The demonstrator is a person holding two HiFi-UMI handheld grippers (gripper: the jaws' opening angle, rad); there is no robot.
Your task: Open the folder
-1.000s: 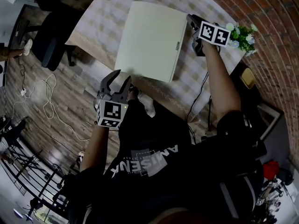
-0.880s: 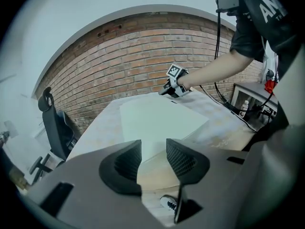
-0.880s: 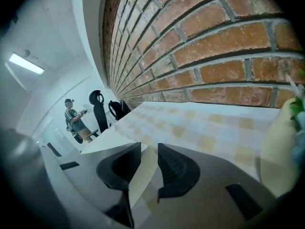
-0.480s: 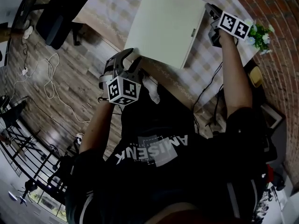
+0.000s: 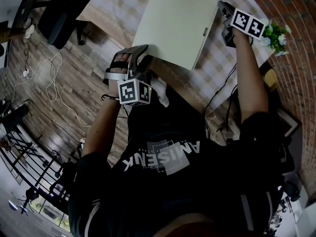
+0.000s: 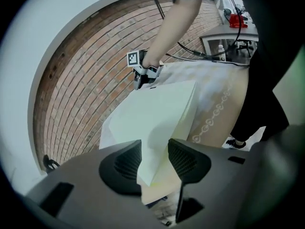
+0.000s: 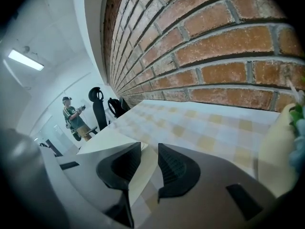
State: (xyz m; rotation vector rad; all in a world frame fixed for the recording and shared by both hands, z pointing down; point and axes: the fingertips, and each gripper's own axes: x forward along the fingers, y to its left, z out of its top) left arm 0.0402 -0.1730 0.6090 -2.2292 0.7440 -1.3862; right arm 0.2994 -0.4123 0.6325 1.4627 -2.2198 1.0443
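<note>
1. Folder (image 5: 175,23) first: it lies flat and shut on the checked desk (image 5: 217,68). Its near corner is close to the desk's front edge, by your body.
2. Your left tongs (image 6: 155,149) are at that near corner. They have just been opening. The corner sits between the two pads, but the pads stand apart and do not squeeze it.
3. Your right tongs (image 7: 150,151) are at the far right side of the folder, near the little plant (image 5: 276,33). They too have just been opening. The folder's edge lies between the pads, and nothing is pinched.
4. The folder looks thin, light and a bit stiff, like card. I think the cover will bend if you lift it by one corner, and its smooth face may slip out of the pads.
5. The best place to take hold, I think, is the top cover alone, at the edge that opens. If you pinch both covers, the whole folder will come up shut.
6. Hold the bottom down with one pair of tongs while the other lifts. Go slow, so the light folder does not slide off the desk.
</note>
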